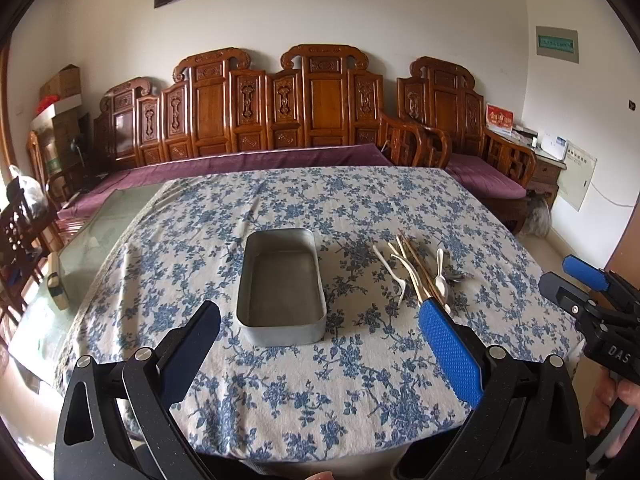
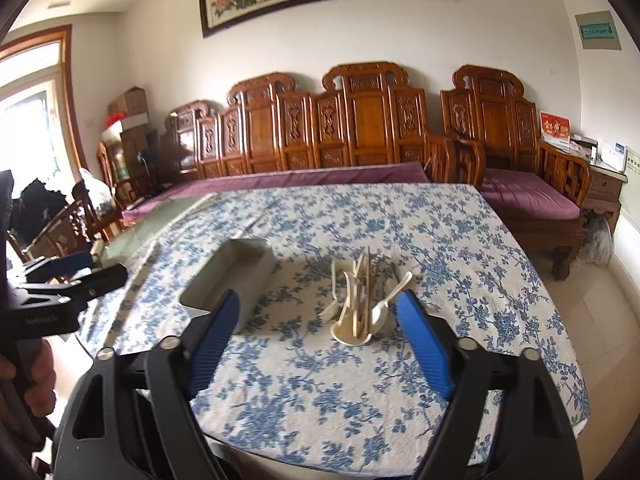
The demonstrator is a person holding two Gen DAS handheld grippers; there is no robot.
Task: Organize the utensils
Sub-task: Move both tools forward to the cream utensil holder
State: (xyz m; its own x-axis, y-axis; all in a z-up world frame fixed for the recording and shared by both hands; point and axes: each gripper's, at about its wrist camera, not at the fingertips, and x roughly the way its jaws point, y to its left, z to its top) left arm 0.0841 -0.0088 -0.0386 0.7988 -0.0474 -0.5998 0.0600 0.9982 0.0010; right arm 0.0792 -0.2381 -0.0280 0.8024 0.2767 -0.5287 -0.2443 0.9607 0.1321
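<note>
Utensils: chopsticks point(image 1: 416, 272) and spoons point(image 1: 440, 276) are piled loose on the tablecloth point(image 1: 320, 380), just right of the tin; none is sorted yet.
Tin: the metal tin point(image 1: 280, 292) is seen empty.
Right gripper point(image 2: 320, 336): spread wide, held just short of the pile, nothing gripped.
Left gripper point(image 1: 320, 344): spread wide, held short of the tin, nothing gripped.
Progress: judged unstarted; every piece is left to be moved.

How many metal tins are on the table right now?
1. The metal tin sits open and empty on the floral tablecloth, left of the utensil pile. Both grippers hover open, holding nothing. No second tin shows in either view.
</note>
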